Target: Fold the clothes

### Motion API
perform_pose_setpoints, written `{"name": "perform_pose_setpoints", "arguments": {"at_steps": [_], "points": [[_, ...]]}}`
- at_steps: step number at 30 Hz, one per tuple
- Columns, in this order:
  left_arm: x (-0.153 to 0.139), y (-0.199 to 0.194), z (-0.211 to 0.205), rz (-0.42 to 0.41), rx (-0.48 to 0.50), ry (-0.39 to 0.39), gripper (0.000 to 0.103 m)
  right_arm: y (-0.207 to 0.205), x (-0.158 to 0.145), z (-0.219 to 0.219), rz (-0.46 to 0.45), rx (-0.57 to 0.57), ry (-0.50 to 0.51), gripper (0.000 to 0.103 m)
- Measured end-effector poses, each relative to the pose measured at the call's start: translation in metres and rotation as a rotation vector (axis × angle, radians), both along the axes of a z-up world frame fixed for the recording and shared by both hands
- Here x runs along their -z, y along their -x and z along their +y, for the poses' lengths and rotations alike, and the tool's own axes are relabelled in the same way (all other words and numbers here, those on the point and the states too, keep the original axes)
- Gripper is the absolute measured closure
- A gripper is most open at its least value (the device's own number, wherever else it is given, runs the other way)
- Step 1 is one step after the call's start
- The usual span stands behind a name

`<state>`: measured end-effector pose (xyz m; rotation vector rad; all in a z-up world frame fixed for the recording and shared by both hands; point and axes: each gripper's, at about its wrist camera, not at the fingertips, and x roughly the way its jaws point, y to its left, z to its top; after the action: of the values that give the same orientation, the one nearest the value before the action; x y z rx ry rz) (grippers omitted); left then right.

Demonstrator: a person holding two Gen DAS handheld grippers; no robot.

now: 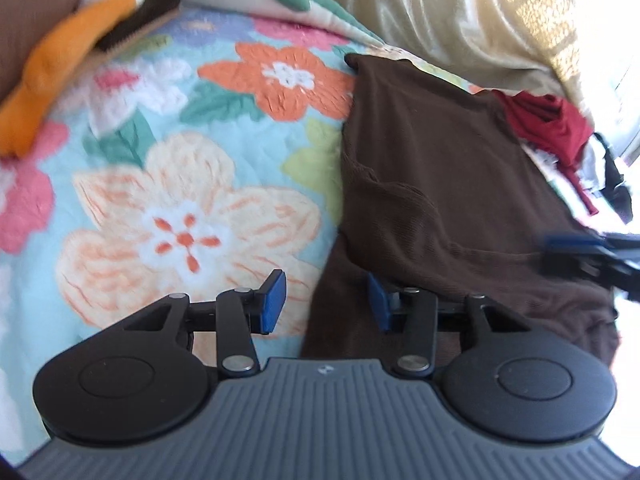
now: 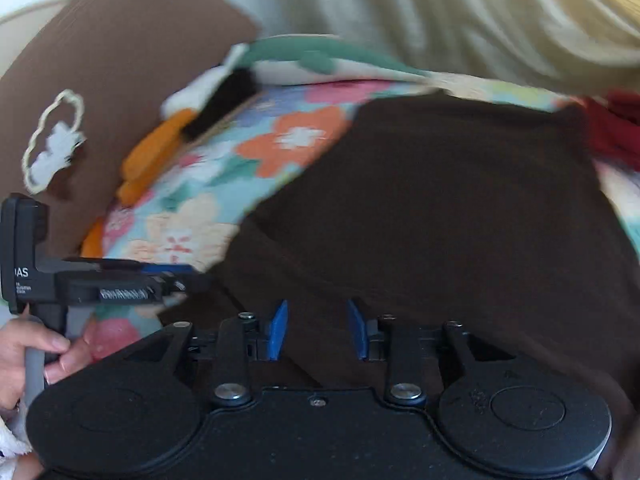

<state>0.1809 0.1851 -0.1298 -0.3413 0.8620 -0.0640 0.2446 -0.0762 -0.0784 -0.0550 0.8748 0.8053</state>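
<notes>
Brown garment (image 1: 440, 168), soft, limp knit lying partly folded on the flowered bedspread (image 1: 168, 168), best gripped at its near edge; both grippers, left gripper (image 1: 326, 304) and right gripper (image 2: 317, 330), have jaws parted, holding nothing.

Daylight enters from the upper right, glaring on the curtain (image 1: 500, 12); right wrist view motion-blurred; fisheye edges curved.

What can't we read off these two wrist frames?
- Dark brown knit garment: near edge hidden behind the left tool body in the left wrist view; right wrist view motion-blurred, folds unreadable.
- Right tool: only a blurred sliver at the left view's right edge.
- Crumpled red garment: cut off by the right wrist frame edge; the pile behind it is overexposed.
- Orange plush toy: blurred, type unclear.
</notes>
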Motion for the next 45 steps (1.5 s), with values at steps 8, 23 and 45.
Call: {"name": "perform_pose_setpoints", "arguments": {"at_steps": [8,23,45], "points": [[0.009,0.008,0.004,-0.009,0.048,0.067,0.027,-0.033,0.015,0.093,-0.037,-0.188,0.081,0.049],[-0.015,0.025,0.018,-0.07,-0.095,-0.137,0.099,-0.068,-0.001,0.145,-0.132,-0.301,-0.007,0.097],[-0.042,0.043,0.015,-0.15,-0.016,0.127,0.069,0.04,0.002,-0.066,-0.186,0.425,0.256,0.044]]}}
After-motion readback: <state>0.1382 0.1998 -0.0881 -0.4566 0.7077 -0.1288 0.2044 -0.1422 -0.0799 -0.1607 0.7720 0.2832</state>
